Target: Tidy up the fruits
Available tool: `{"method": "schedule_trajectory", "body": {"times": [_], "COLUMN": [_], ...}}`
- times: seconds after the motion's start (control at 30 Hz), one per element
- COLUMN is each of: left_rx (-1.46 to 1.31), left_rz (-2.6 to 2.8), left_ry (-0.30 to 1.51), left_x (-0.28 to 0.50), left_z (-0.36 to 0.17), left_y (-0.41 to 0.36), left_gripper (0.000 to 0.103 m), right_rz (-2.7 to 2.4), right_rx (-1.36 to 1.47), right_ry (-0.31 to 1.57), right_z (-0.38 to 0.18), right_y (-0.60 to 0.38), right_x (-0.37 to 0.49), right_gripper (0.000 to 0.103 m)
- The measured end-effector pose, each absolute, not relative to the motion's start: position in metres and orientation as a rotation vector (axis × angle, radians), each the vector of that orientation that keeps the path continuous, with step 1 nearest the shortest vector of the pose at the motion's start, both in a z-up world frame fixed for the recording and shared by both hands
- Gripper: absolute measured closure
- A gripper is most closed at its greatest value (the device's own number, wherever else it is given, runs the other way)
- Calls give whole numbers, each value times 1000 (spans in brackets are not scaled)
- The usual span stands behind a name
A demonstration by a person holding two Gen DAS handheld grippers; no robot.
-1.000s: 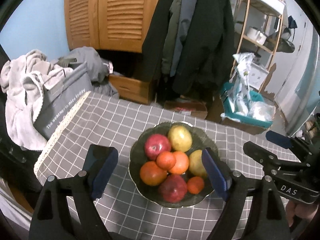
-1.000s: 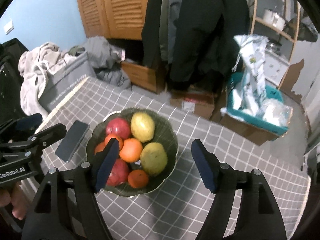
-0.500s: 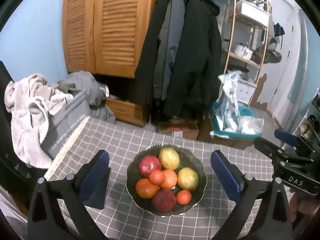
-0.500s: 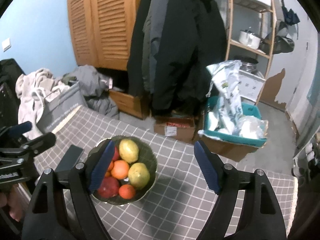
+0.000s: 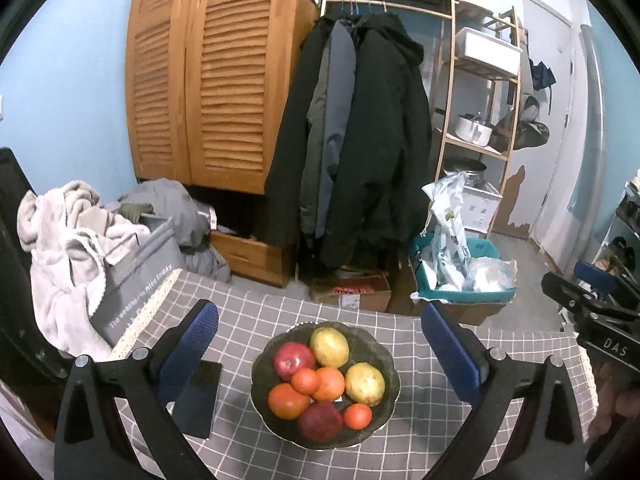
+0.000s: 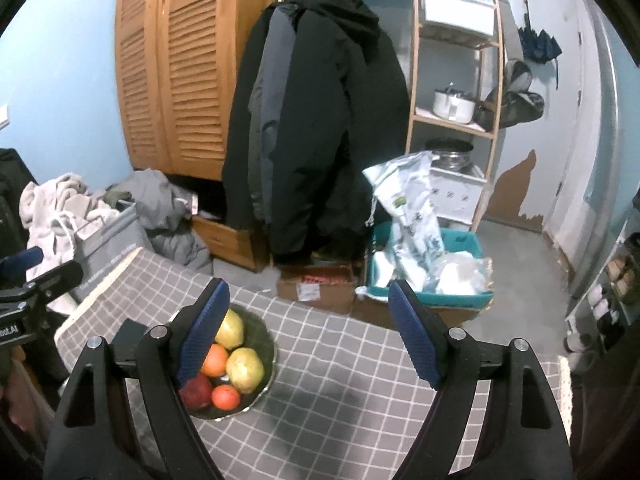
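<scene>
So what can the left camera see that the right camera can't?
Only the left wrist view shows the whole bowl with all its fruit, plus the dark phone lying beside it. Only the right wrist view shows the bare checked cloth to the right of the bowl; its own finger hides some fruit. Both show the yellow fruit, the coats and the wooden cupboard.

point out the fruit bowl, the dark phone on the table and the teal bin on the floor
fruit bowl (image 5: 386, 354), left wrist view, bare right rim
dark phone (image 5: 200, 400), left wrist view, middle of its face
teal bin (image 6: 466, 242), right wrist view, back wall
</scene>
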State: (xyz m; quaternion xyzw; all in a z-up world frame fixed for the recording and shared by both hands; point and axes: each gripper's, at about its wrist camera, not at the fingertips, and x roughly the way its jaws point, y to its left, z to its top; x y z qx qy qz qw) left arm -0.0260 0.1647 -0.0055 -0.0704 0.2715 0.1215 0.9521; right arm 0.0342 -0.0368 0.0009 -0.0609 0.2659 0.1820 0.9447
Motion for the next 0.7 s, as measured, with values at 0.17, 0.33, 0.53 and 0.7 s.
{"method": "schedule_trajectory", "body": {"times": [0.17,0.33,0.53,0.7], "left_rx": [-128,-116,-116,-102], "left_rz": [240,239,224,219], "left_ry": [536,515,458,449], "left_x": [-29,-33,-40,-39], "left_z": [0,4,15,19], "left_y": [158,153,147,140], "left_gripper": [1,1,1,1], "right_rz": [364,352,340,337], "right_rx": [-129,-115,-93,-91], "right_ry": [519,502,475,470], "right_z": [4,8,15,15], "right_y": [-44,-52,-62,-67], "right_x": [26,23,18,17], "right_gripper": [22,22,22,22]}}
